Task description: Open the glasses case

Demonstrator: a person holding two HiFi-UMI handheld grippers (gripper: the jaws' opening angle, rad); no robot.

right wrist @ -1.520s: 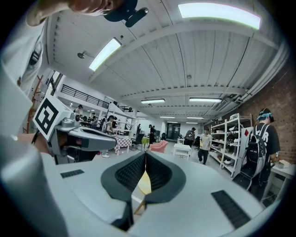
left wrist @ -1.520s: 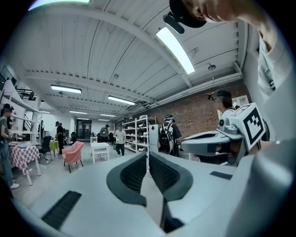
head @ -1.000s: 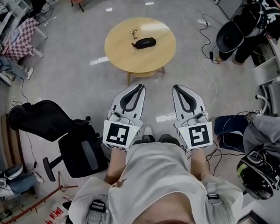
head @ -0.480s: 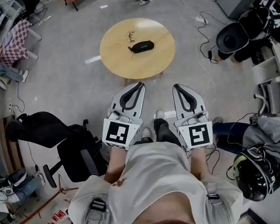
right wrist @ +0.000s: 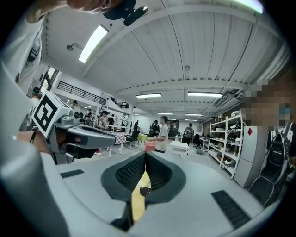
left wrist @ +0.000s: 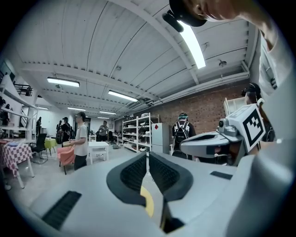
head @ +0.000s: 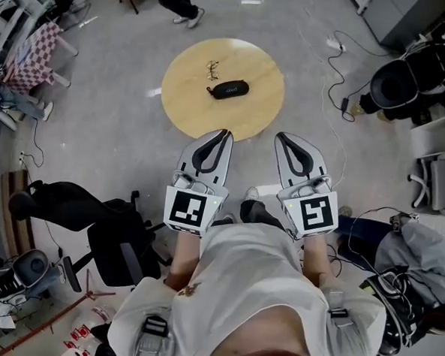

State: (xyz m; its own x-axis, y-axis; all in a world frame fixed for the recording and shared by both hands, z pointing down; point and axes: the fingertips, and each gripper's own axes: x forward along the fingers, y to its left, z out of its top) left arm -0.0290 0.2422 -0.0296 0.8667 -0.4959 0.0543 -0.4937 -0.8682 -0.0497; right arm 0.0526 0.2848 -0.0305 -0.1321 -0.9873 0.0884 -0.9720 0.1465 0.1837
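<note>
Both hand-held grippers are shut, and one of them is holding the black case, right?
Not quite. The left hand-held gripper and the right hand-held gripper are both shut, but neither one holds the case. It lies on the round table, apart from both grippers. The head view shows this.

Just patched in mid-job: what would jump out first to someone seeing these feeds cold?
The round wooden table ahead stands out first, with a black glasses case at its centre and a pair of glasses just beyond it. Nearer the camera, the left claw and right claw are held side by side, both shut and empty, short of the case.
</note>
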